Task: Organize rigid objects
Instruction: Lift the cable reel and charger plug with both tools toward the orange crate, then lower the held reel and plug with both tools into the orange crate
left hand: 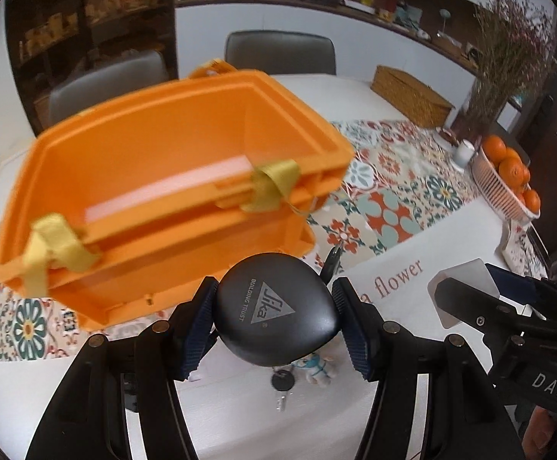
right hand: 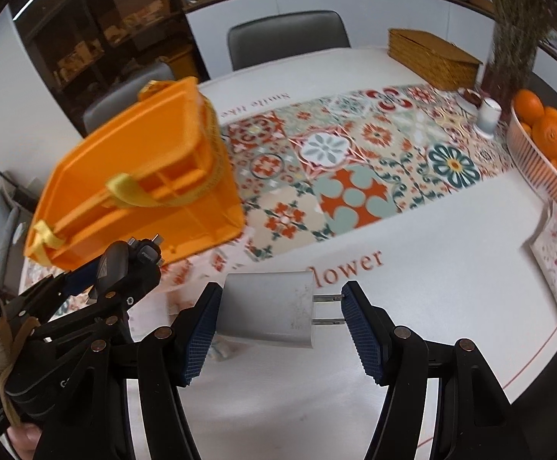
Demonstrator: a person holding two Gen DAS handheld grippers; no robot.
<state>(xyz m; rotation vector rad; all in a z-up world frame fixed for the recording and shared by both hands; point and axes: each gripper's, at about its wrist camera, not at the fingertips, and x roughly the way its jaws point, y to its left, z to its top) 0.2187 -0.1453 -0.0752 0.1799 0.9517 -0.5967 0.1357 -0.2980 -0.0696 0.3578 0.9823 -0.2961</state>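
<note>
Patterned tablecloth [right hand: 355, 176], wicker box [right hand: 431, 57], basket of oranges [right hand: 539, 153] — grey chair [right hand: 286, 38] behind

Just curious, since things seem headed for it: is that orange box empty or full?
Seemingly empty. The left wrist view looks into the orange box and shows only bare orange walls and floor, though it is blurred.

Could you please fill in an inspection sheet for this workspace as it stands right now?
Surface: white table with a patterned tile runner.
Job's things: orange bin, open and empty; dark Sika case; white plug adapter.
Clutter: keys with a small plush, wicker box, basket of oranges, white cup.
Grippers: left gripper shut on the case; right gripper shut on the adapter, lengthwise.
Cables: nothing seen.
Surroundings: grey chairs, dark shelving.
</note>
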